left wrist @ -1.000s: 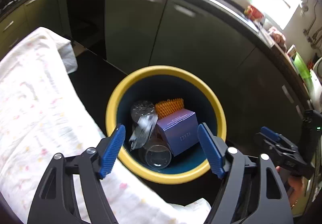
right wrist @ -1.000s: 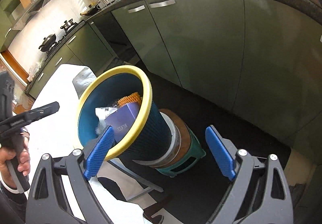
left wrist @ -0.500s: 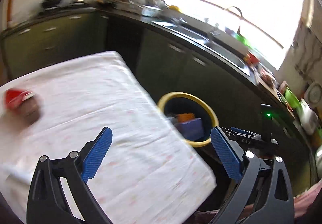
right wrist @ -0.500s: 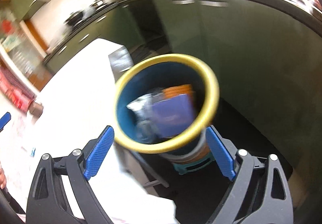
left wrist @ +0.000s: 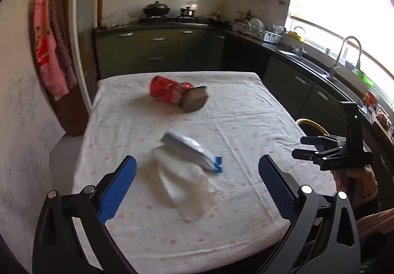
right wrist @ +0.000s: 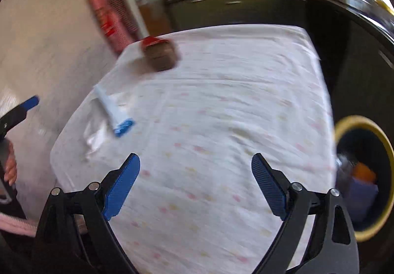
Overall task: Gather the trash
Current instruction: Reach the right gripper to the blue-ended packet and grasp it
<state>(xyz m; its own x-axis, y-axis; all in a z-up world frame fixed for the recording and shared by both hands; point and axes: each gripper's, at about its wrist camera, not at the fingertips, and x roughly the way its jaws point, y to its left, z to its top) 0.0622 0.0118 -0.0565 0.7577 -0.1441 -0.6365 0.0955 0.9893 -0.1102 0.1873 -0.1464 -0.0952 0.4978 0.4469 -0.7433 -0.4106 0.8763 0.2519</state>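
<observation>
Right wrist: blurred bin (right wrist: 344, 131), contents indistinct, rim cut off

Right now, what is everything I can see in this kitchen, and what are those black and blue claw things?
table: one, covered with a white cloth with pale dots, middle of the room
red packet: one, crumpled, far part of the table, touching the brown box
brown box: one, on its side next to the red packet
blue and white wrapper: one, near part of the table, lying on the clear bag
clear bag: one, see-through, flat on the cloth
bin: one, yellow rim, dark inside, beside the table, already holding trash
cabinets: dark green, along the walls
wok: one, black, on the stove
towels: red and pink, hanging on the left
left gripper: black with blue pads, open, empty
right gripper: same, open, empty
</observation>
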